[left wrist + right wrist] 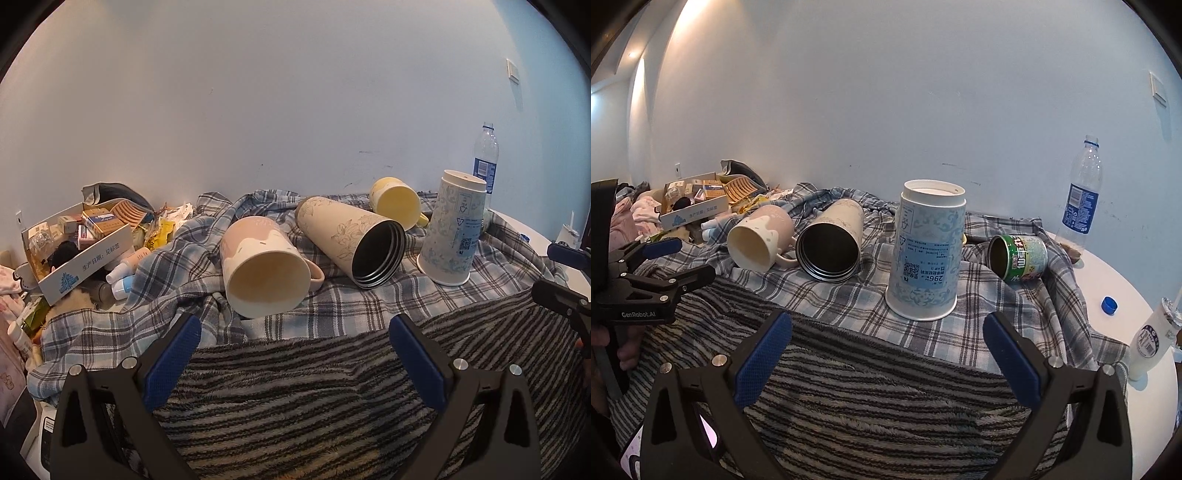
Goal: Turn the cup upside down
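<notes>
A blue-patterned paper cup (925,254) stands upside down on the plaid cloth; it also shows in the left wrist view (452,229). A pink mug (264,267) (759,236), a beige floral tumbler (351,240) (831,245) and a yellow mug (397,203) lie on their sides with their mouths toward me. My left gripper (295,350) is open and empty, just in front of the pink mug. My right gripper (886,347) is open and empty, in front of the paper cup. The left gripper shows at the left edge of the right wrist view (679,262).
A green can (1019,258) lies on its side right of the paper cup. A water bottle (1082,192), a blue cap (1109,305) and a white bottle (1148,343) stand on the white table (1115,273). A cluttered cardboard box (74,243) sits left. A striped blanket (314,398) lies in front.
</notes>
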The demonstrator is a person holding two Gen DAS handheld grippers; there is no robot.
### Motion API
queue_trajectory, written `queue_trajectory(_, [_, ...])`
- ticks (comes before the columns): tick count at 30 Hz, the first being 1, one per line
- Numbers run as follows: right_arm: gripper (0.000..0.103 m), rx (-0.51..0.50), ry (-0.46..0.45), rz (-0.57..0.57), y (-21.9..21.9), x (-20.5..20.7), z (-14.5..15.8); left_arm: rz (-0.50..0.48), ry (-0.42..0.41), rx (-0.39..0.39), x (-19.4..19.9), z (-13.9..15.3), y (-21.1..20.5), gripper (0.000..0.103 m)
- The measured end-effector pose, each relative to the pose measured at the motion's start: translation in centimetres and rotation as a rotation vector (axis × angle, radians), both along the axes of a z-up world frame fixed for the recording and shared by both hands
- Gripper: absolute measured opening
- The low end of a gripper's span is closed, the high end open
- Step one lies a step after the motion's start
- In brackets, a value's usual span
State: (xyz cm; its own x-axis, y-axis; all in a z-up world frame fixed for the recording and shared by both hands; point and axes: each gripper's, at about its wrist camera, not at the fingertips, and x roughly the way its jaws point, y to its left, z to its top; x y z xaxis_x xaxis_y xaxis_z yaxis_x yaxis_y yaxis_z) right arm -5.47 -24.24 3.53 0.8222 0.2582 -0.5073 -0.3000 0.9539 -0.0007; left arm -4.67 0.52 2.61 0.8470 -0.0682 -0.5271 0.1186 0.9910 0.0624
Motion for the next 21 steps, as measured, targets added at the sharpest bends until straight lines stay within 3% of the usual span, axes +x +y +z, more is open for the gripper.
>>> queue_trajectory(21, [0.103,0.0,0.017,0.001,0.14,0.25,-0.23,-0.003,0.009,-0.002,0.05,-0.09,-0.06,0.103])
